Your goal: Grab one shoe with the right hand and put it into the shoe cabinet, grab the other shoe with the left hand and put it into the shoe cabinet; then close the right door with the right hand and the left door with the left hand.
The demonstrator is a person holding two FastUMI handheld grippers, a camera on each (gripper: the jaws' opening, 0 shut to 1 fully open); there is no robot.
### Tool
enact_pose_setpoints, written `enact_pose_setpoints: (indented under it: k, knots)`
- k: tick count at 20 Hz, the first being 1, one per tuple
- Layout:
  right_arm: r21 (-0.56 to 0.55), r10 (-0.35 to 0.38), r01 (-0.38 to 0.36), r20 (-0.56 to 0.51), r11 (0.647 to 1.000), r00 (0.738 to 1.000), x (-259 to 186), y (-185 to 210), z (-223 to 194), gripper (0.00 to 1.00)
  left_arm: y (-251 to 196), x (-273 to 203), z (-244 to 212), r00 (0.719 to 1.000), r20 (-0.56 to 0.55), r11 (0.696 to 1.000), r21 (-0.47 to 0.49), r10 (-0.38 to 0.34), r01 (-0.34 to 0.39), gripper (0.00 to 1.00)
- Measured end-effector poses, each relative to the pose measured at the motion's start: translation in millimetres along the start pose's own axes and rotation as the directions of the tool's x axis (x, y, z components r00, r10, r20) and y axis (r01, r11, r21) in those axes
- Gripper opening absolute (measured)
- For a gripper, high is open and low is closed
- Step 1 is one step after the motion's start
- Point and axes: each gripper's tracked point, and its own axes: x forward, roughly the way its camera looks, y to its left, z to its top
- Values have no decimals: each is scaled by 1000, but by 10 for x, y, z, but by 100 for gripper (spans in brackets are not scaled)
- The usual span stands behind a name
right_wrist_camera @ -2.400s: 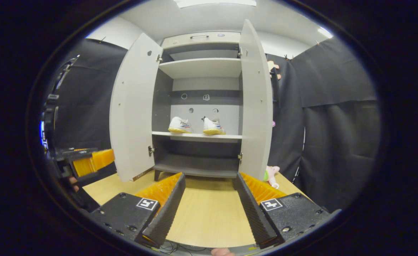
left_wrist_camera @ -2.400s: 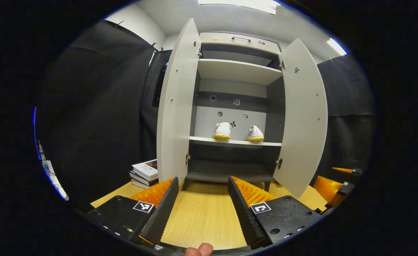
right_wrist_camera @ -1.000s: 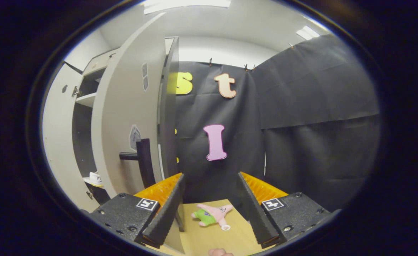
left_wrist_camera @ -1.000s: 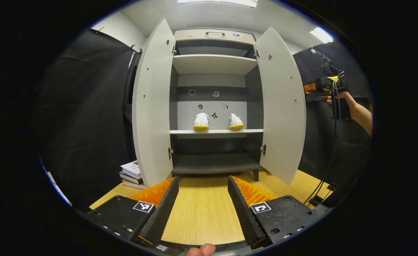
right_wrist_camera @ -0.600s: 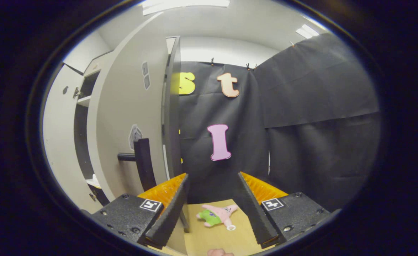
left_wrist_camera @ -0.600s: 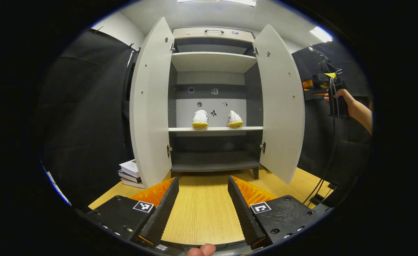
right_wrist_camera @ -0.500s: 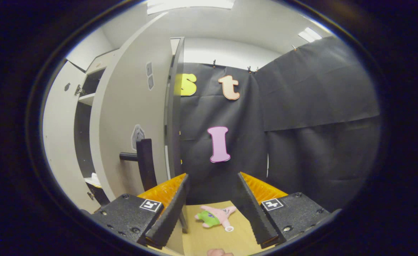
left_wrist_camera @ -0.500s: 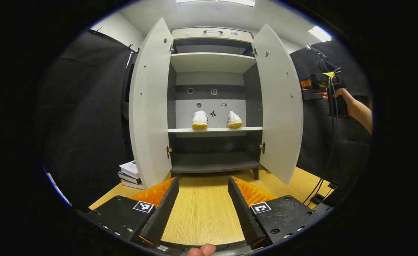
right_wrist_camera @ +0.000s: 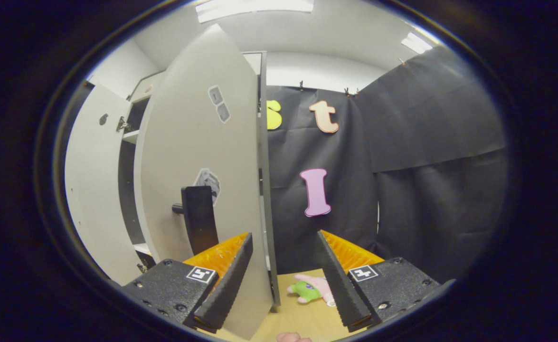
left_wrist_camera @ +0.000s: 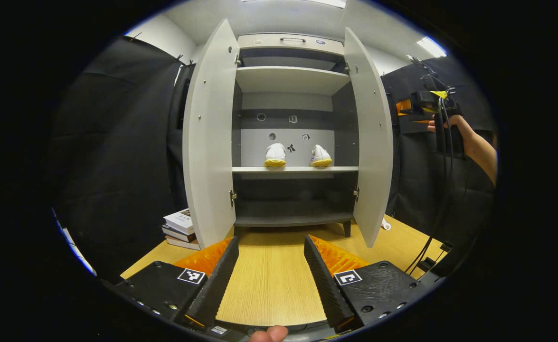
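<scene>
Two white shoes with yellow soles, one (left_wrist_camera: 275, 156) left of the other (left_wrist_camera: 320, 156), stand on the middle shelf of the grey shoe cabinet (left_wrist_camera: 290, 80). The left door (left_wrist_camera: 207, 142) is wide open; the right door (left_wrist_camera: 371, 142) stands partly swung in. My left gripper (left_wrist_camera: 271, 270) is open over the table, well short of the cabinet. A hand holds my right gripper (left_wrist_camera: 409, 108) behind the right door. In the right gripper view the right gripper (right_wrist_camera: 283, 275) is open, the right door (right_wrist_camera: 193, 133) rises with its edge between the fingers, and its black handle (right_wrist_camera: 198, 218) is just left.
A stack of books (left_wrist_camera: 180, 229) lies on the wooden table (left_wrist_camera: 269, 285) left of the cabinet. A pink and green plush toy (right_wrist_camera: 313, 288) lies on the table behind the right door. Cables (left_wrist_camera: 442, 190) hang from the right gripper.
The right door has swung inward from wide open, with the right gripper moving along behind it. The left gripper has barely shifted. Both shoes stay on the shelf.
</scene>
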Motion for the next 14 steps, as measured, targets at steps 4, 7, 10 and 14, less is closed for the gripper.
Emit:
enact_pose_setpoints:
  k: [4, 7, 10, 14]
  knots:
    - [7, 52, -52, -8, 999, 999, 120, 373, -39, 88, 159, -2, -12, 1000, -2, 1000, -4, 25, -25, 83]
    - [6, 101, -101, -18, 995, 995, 230, 726, -70, 84, 304, 0, -27, 999, -5, 999, -12, 51, -51, 83]
    - [-15, 129, -129, -21, 992, 991, 381, 1026, -67, 88, 439, -25, -35, 996, -10, 996, -14, 83, -83, 83]
    - [-42, 128, -128, -12, 991, 992, 398, 1047, 12, 88, 635, -97, -57, 991, -11, 991, -18, 131, -131, 83]
